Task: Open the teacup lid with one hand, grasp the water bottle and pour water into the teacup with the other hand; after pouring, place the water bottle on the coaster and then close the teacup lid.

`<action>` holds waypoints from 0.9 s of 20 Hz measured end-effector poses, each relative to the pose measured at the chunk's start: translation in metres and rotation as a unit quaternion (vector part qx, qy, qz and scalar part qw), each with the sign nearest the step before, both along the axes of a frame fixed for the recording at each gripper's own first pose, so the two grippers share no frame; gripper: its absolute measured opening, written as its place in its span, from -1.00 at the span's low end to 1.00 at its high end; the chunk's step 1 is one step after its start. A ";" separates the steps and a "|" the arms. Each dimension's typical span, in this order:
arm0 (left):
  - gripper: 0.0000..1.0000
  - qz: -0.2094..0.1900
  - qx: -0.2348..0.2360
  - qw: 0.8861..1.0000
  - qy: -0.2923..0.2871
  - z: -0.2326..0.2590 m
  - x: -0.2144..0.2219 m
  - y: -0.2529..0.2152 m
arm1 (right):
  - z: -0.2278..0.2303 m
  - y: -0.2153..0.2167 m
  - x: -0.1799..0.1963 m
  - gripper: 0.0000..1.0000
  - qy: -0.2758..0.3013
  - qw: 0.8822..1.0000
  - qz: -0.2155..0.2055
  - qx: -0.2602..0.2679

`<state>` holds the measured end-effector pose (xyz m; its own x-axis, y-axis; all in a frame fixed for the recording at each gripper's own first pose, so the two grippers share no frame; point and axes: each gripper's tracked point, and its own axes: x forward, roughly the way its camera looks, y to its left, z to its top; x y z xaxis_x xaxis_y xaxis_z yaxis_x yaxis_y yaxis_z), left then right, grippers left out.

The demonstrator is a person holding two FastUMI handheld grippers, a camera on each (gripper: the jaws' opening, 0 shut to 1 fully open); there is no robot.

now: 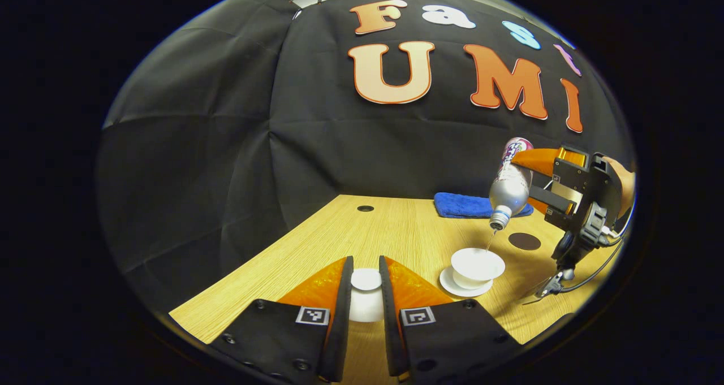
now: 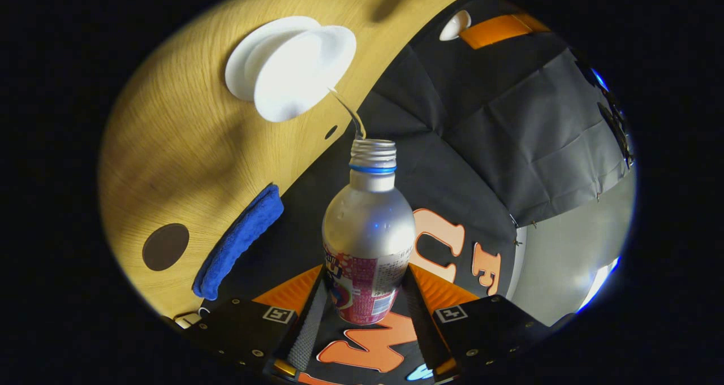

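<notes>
In the left gripper view my left gripper is shut on the white teacup lid, held just above the near table. To its right the white teacup stands uncovered on its saucer. My right gripper is shut on the silver water bottle, tilted neck-down over the cup, and a thin stream of water falls into it. In the right gripper view the uncapped bottle sits between my right gripper's fingers, its stream arcing to the teacup. The round dark coaster lies bare.
A folded blue towel lies at the back of the wooden table, behind the coaster. A small cable hole sits near the table's far edge. The left gripper with the lid appears in the right gripper view.
</notes>
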<state>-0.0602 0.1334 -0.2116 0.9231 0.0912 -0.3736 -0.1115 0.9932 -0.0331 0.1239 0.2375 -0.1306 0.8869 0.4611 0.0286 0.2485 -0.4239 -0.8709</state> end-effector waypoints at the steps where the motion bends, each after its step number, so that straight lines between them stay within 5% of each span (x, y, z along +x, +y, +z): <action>1: -0.36 -0.001 0.000 1.000 0.000 0.000 0.000 0.000 | -0.001 0.001 -0.001 0.58 0.001 1.000 0.001 0.001; 12: -0.37 -0.012 0.003 1.000 -0.019 0.014 0.007 -0.016 | -0.016 -0.004 -0.008 0.51 0.056 0.997 -0.008 0.054; 18: -0.37 -0.016 0.009 0.999 -0.034 0.028 0.011 -0.023 | -0.034 -0.013 -0.010 0.51 0.154 0.975 -0.039 0.155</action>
<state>-0.0488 0.1106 -0.1838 0.9491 0.0670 -0.3078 -0.0777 0.9967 -0.0226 0.1139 0.2244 -0.1648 0.9079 0.4026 -0.1165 -0.0670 -0.1351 -0.9886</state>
